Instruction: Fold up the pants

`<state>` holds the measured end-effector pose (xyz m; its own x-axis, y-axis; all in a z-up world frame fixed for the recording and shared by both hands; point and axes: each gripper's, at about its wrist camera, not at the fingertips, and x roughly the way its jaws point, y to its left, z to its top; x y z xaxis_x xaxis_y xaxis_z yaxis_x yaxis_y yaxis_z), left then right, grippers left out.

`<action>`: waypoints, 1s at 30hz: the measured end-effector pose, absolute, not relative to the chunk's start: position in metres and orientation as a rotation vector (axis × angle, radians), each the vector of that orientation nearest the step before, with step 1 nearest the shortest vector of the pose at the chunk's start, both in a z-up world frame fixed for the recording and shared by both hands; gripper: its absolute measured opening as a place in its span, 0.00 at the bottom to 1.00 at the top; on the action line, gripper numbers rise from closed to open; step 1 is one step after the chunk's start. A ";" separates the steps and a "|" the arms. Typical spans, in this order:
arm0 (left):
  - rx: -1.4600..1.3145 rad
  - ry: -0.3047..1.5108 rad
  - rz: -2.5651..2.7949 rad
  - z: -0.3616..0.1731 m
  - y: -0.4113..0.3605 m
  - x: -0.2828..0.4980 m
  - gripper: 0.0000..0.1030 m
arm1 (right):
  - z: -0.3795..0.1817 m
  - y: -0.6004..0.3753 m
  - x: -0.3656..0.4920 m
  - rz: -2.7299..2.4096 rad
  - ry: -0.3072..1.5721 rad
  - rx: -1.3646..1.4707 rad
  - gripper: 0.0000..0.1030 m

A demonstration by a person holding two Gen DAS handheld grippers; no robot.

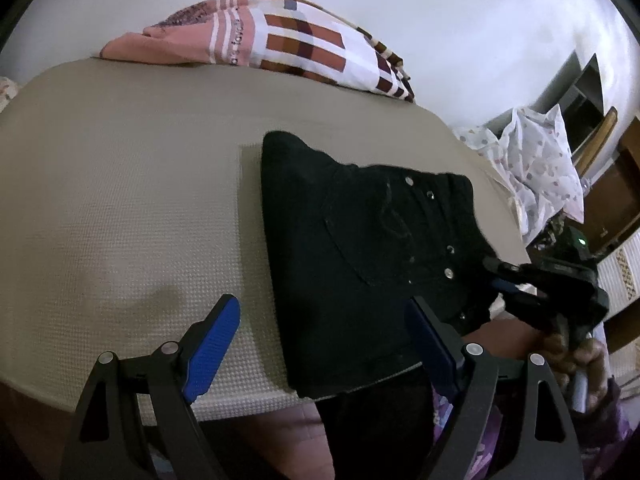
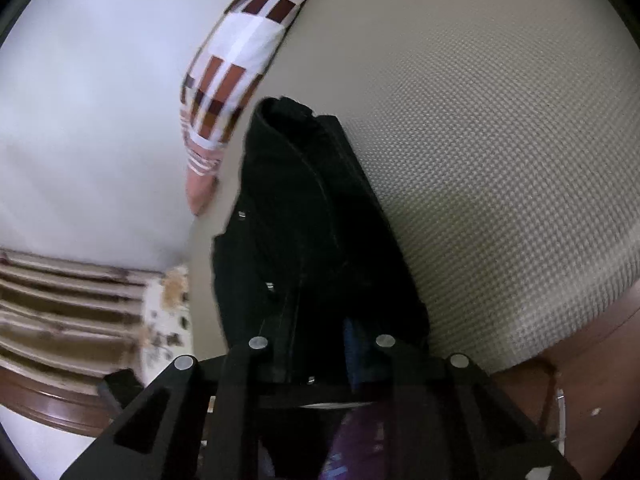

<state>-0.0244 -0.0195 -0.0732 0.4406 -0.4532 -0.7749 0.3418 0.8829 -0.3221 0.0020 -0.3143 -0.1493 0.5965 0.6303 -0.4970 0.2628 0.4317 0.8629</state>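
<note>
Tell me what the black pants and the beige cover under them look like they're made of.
The black pants look like denim: heavy matte cloth with stitched seams, a sewn pocket and shiny metal rivets and buttons. The beige bed cover looks like a woven, waffle-textured cotton-type fabric, matte, with a fine grid of small raised bumps; the exact fibre can't be told.

A beige waffle-textured bed cover (image 1: 120, 200) fills most of the view. At its far edge lies a bundle of cloth in pink stripes and brown-and-white checks (image 1: 288, 40), against a plain white wall (image 1: 460, 20). To the right, off the bed, a white cloth with small pastel spots (image 1: 540, 168) is heaped near dark wooden furniture (image 1: 624, 184) and a grey shelf (image 1: 580, 84).
</note>
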 end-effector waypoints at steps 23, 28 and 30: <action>-0.033 1.028 -0.515 -0.084 -0.043 -0.022 0.84 | -0.155 -0.340 -0.034 0.292 0.929 1.186 0.32; -0.047 1.041 -0.510 -0.087 -0.041 -0.022 0.84 | -0.140 -0.350 -0.025 0.223 0.930 1.039 0.67; -0.052 1.048 -0.509 -0.088 -0.040 -0.022 0.84 | -0.143 -0.347 -0.018 0.223 0.964 1.016 0.68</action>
